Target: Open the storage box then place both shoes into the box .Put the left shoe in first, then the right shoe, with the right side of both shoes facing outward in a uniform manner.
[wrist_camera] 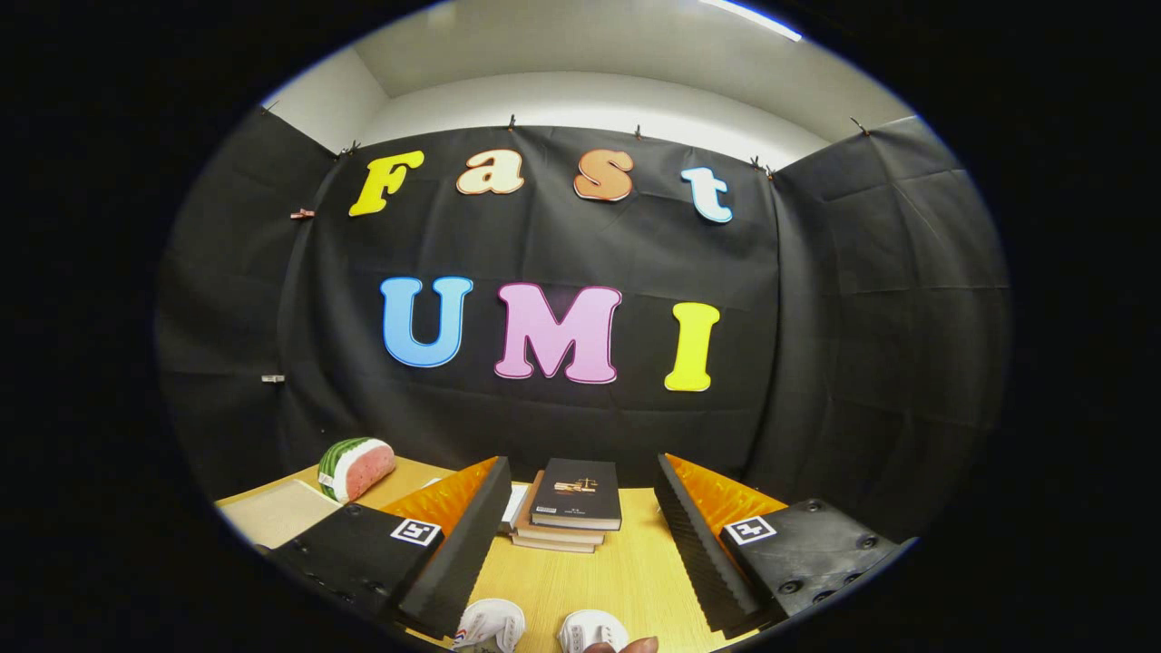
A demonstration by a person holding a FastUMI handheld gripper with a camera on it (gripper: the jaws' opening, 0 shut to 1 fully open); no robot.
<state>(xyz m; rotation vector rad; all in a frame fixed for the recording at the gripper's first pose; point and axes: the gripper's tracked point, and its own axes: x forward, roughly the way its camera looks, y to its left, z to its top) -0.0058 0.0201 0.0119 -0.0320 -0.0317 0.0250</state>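
Note:
My gripper (577, 517) is held above the wooden table (635, 571), its two black ridged fingers (453, 553) spread wide apart with nothing between them. Low between the fingers, close under me, I see the tips of two white shoes: one (490, 626) on the left with a bit of red and blue trim, the other (591, 630) to its right. A fingertip of a person's hand (626, 646) touches the edge of the right-hand shoe. The storage box is hidden from me.
A stack of books (567, 508) with a dark cover on top lies on the table just beyond the fingers. A watermelon slice model (356, 468) stands at the back left, beside a flat beige board (277, 512).

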